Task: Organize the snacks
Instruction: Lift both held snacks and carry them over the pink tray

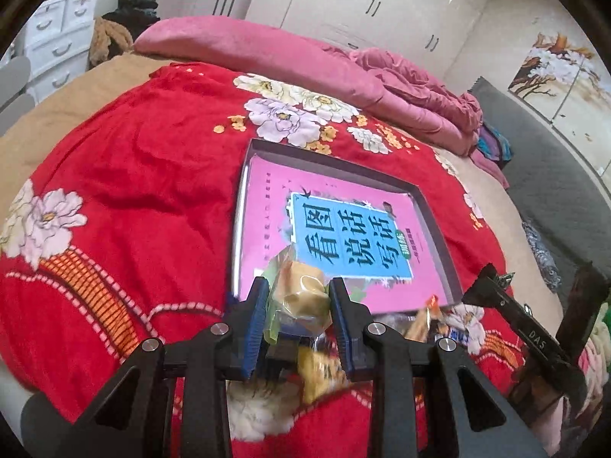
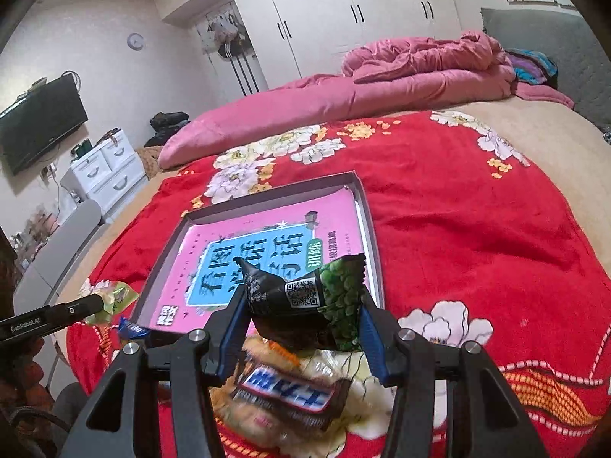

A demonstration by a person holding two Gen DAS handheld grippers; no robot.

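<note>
I have a load in each hand, and the biggest risk I see is the tray (image 1: 435, 210). It sits on a soft red blanket (image 1: 133, 175) on a bed, not on anything firm, so a snack dropped near its rim could tip it or bounce out onto the cloth. A pink book (image 1: 267, 206) already fills the tray floor; its glossy cover may let wrappers slide toward a corner.

My right gripper (image 2: 301, 305) is clamped on a black and green packet (image 2: 305, 297), held by its crinkled body above the tray's near edge. I judge that grip shaky: the film is slippery and puffy, and it could squirm free before I am over the tray.

My left gripper (image 1: 298, 305) is closed on a yellow cake in clear wrap (image 1: 301, 290), also over the tray's near edge. A hard squeeze could crush it.

Both grippers head for the same near edge, so they could knock each other; each shows at the side of the other's view.

Loose snacks lie on the blanket just short of the tray, among them a chocolate bar (image 2: 286, 385) under my right hand, where a low pass could drag them.

Beyond, a pink quilt (image 2: 382, 76) lies along the far side of the bed, with white wardrobes (image 2: 343, 11), a white drawer unit (image 2: 107, 171) and a wall television (image 2: 42, 122).
</note>
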